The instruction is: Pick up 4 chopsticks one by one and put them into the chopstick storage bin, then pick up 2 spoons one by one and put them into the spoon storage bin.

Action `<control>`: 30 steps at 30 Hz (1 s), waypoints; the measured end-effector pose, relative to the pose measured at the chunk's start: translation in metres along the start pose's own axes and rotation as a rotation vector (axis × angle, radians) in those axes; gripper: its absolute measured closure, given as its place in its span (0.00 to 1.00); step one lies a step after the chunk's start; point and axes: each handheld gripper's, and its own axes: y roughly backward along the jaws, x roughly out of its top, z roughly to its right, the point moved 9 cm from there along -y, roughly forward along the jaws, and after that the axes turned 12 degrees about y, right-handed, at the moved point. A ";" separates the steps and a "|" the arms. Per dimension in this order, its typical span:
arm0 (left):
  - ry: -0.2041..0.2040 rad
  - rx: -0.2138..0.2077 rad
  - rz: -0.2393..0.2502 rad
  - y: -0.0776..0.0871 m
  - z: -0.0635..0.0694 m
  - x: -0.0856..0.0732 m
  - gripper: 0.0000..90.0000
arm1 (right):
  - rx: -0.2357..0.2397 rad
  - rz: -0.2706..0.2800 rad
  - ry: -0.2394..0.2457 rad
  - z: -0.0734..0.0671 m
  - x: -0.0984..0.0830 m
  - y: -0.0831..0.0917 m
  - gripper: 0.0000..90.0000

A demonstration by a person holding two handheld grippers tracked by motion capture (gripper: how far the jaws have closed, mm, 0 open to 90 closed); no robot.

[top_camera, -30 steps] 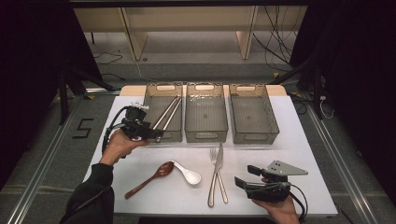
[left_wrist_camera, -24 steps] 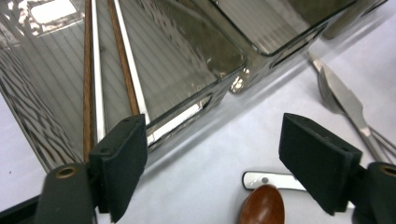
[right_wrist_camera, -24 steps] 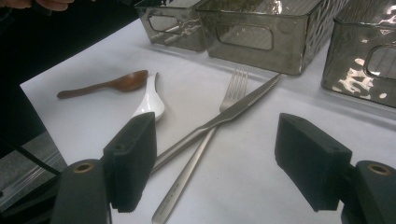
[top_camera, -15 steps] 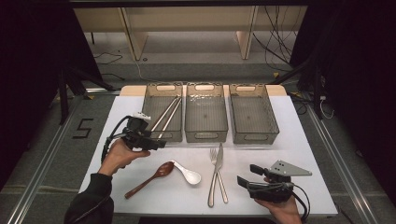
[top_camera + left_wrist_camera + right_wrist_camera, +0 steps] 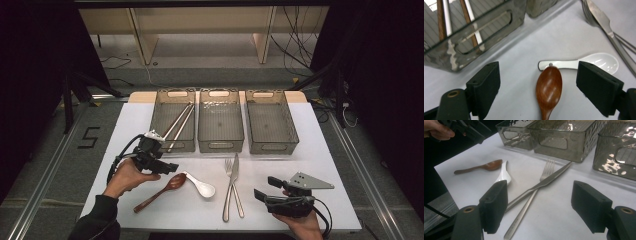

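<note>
A brown wooden spoon (image 5: 162, 190) lies on the white table (image 5: 125, 130), its bowl touching the handle of a white ceramic spoon (image 5: 200, 186). My left gripper (image 5: 169, 167) hovers just above the wooden spoon's bowl (image 5: 549, 85). Its jaws have just been opening and stand wide open (image 5: 537, 75), with the bowl on the table between them and no pad touching it. The white spoon (image 5: 584, 63) lies just beyond. My right gripper (image 5: 266, 188) rests open near the front right edge, facing a crossed fork and knife (image 5: 541, 182) with nothing between its jaws (image 5: 539, 202).
Three clear bins stand in a row at the back: the left bin (image 5: 159, 127) holds chopsticks (image 5: 180, 122), while the middle bin (image 5: 220, 145) and right bin (image 5: 272, 145) look bare. The fork and knife (image 5: 231, 190) lie between the two grippers.
My left gripper has moved from the left bin's front wall toward the near side and down to the wooden spoon's bowl. The right gripper has stayed still.
</note>
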 end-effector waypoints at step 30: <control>-0.024 0.068 -0.155 -0.010 -0.007 -0.039 0.21 | 0.003 -0.009 0.003 -0.001 -0.001 -0.003 0.34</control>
